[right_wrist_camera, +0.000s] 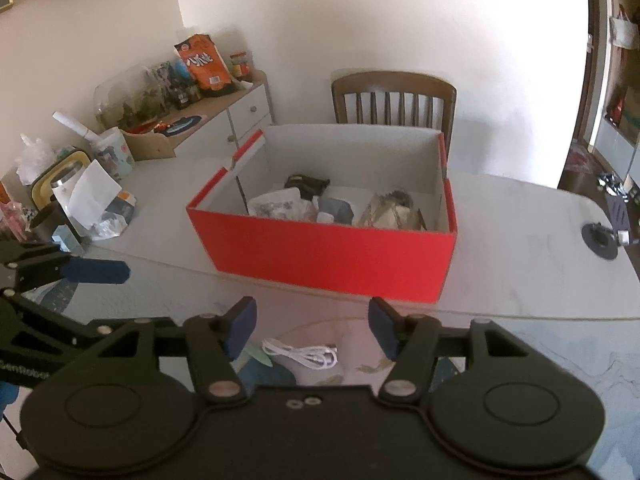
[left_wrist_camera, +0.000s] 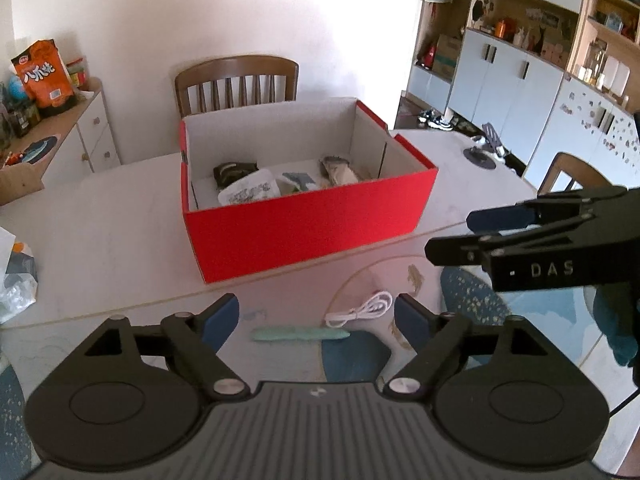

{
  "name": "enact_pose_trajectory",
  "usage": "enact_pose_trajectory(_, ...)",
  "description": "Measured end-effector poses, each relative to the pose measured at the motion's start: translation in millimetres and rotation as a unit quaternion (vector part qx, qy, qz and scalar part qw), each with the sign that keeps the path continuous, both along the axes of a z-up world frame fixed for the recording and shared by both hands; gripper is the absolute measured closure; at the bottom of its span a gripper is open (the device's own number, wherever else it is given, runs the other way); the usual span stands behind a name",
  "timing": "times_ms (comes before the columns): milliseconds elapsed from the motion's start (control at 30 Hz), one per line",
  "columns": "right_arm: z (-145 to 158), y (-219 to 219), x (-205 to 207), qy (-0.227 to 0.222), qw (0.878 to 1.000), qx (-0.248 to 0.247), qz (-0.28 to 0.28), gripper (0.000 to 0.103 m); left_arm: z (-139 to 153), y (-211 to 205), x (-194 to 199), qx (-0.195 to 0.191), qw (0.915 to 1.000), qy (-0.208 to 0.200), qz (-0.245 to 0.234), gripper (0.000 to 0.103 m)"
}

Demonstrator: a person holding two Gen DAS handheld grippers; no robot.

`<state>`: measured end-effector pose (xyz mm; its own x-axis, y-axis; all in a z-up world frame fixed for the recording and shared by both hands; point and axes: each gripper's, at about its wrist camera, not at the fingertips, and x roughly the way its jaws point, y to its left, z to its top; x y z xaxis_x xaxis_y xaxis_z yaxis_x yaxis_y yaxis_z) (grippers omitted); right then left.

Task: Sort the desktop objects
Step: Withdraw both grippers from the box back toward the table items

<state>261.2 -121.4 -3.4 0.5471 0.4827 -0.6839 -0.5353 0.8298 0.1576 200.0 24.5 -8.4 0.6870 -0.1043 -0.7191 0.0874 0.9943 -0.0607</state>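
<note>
A red cardboard box (left_wrist_camera: 312,224) stands open on the white table and holds several packets and pouches. In front of it lie a mint-green pen-like stick (left_wrist_camera: 300,335) and a coiled white cable (left_wrist_camera: 360,310). My left gripper (left_wrist_camera: 316,312) hangs open above the stick with nothing between its blue pads. My right gripper (left_wrist_camera: 456,236) comes in from the right, also open. In the right wrist view the right gripper (right_wrist_camera: 312,314) hovers over the white cable (right_wrist_camera: 304,354), near the red box (right_wrist_camera: 332,256). The stick's tip (right_wrist_camera: 256,354) shows beside the left pad.
A wooden chair (left_wrist_camera: 236,80) stands behind the box. A sideboard with an orange snack bag (right_wrist_camera: 204,64) is at the back left. Cups, paper and bags (right_wrist_camera: 88,200) crowd the table's left end. A small black stand (right_wrist_camera: 600,240) sits at its right end.
</note>
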Motion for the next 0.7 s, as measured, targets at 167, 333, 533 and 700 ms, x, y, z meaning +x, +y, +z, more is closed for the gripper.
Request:
enact_pose_trajectory(167,-12.4,-2.4,0.4,0.010,1.000,-0.004,0.000,0.041,-17.1,-1.0,-5.2,-0.007,0.9999,0.008,-0.008,0.000)
enact_pose_trajectory(333,-27.2,-4.1,1.8,0.020,1.000,-0.013,0.001,0.041,-40.5,-3.3,-5.7,-0.010,0.9995,0.027,-0.013,0.000)
enact_pose_trajectory(533,-48.7,-6.1,6.9,0.038,0.999,-0.023,-0.002,0.041,-63.1,-2.6,2.3,-0.008,0.9994,0.032,-0.006,0.000)
enact_pose_trajectory(700,-63.8,-2.0,13.7,0.048,0.998,-0.028,-0.001,0.041,-80.0,-0.3,10.6,-0.008,0.9994,0.032,0.000,0.000)
